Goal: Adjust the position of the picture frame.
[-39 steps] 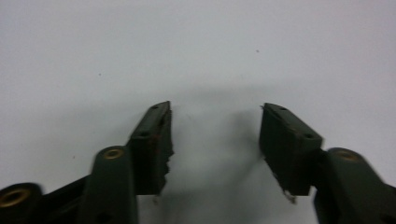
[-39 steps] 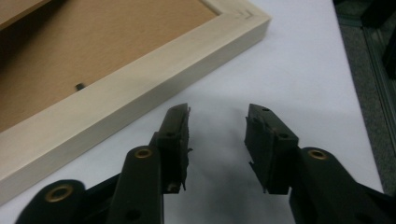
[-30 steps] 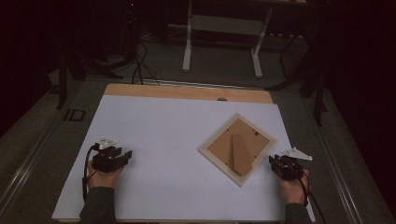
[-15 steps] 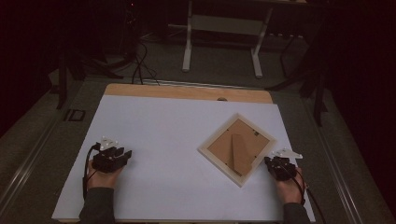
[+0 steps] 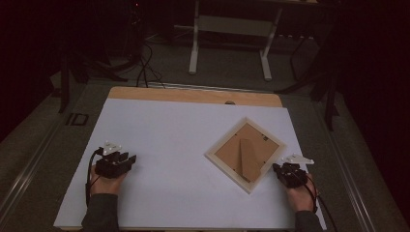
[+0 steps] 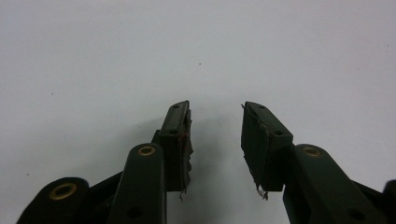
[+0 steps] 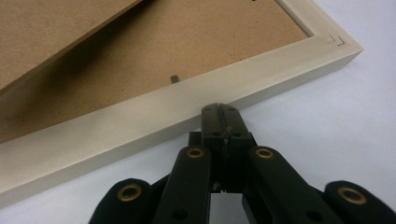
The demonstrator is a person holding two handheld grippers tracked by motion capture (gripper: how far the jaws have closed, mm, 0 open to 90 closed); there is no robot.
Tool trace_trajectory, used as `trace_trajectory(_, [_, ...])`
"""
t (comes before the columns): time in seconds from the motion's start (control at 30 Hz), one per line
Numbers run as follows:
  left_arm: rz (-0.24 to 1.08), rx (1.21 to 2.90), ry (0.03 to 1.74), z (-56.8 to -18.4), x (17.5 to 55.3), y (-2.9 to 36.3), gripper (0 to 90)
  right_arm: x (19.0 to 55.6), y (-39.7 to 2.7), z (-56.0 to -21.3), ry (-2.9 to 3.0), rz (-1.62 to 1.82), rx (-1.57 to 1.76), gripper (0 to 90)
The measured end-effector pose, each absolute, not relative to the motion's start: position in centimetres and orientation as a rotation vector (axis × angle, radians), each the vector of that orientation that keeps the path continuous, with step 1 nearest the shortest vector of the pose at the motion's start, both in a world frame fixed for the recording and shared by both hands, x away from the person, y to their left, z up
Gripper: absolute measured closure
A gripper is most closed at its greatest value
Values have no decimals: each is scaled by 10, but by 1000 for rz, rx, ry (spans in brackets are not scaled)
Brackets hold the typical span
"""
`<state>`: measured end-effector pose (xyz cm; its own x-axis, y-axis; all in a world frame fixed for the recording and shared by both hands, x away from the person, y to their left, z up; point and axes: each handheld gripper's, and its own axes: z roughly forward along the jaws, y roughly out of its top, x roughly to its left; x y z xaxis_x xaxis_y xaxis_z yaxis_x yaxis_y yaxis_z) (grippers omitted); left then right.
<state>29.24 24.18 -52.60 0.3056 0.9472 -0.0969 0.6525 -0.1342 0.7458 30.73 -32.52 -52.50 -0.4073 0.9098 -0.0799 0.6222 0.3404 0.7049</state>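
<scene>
A picture frame (image 5: 245, 154) lay face down on the white tabletop (image 5: 169, 140), turned like a diamond, right of the middle, with its cardboard back and folded stand (image 5: 247, 158) facing up. The right tool (image 5: 285, 170) sat just beside the frame's lower right edge. In the right gripper view its jaws were pressed fully together with nothing between them, and their joined tip (image 7: 221, 111) stood right at the pale wooden side of the frame (image 7: 154, 122), touching it or very nearly so. The left tool (image 5: 121, 160) rested well apart from the frame, on the left part of the tabletop; in the left gripper view its jaws stood partly open over bare white surface (image 6: 196, 51), holding nothing.

The step in hand looked like an approach to the frame's edge, perhaps to nudge it or to lift it. A grasp would next call for the right jaws to open wide enough to take the rim, or else for the closed tip to push along the side; the left tool would likely need to come across to steady the frame.

The high view gave the frame's whole outline and both hands' places. The right gripper view added a small metal tab (image 7: 173, 78) on the backing and a pencilled corner mark (image 7: 337, 40), too fine to make out from above.
</scene>
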Motion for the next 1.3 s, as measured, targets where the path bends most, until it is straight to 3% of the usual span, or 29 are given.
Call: trace_trajectory(1.3, [558, 1882, 1442, -525, 295, 242, 635, 296, -314, -522, 2349, 808, 1252, 899])
